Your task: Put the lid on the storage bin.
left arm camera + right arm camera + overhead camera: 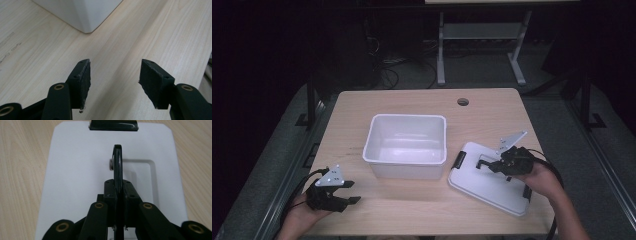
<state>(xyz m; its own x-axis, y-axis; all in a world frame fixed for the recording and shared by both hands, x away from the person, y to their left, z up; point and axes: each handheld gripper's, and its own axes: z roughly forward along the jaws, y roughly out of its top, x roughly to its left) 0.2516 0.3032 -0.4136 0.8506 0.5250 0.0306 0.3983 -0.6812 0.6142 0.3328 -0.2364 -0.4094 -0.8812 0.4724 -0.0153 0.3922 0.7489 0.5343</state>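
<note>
Left gripper (343,192) at seven o'clock, jaws apart, nothing between them — right gripper (486,165) at four o'clock, jaws clamped together.

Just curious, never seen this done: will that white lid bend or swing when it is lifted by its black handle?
The white lid looks like stiff moulded plastic, so probably little bending. The right tongs pinch its thin, upright black handle, which seems hinged, so the lid may swing. It looks light.

A white plastic bin (406,145) stands open near the middle of the wooden table (422,210). To its right lies a white lid (484,187), where the right gripper (486,165) pinches the lid's black handle. The left gripper (349,192) rests at the table's near left corner, well apart from the bin, jaws parted.
</note>
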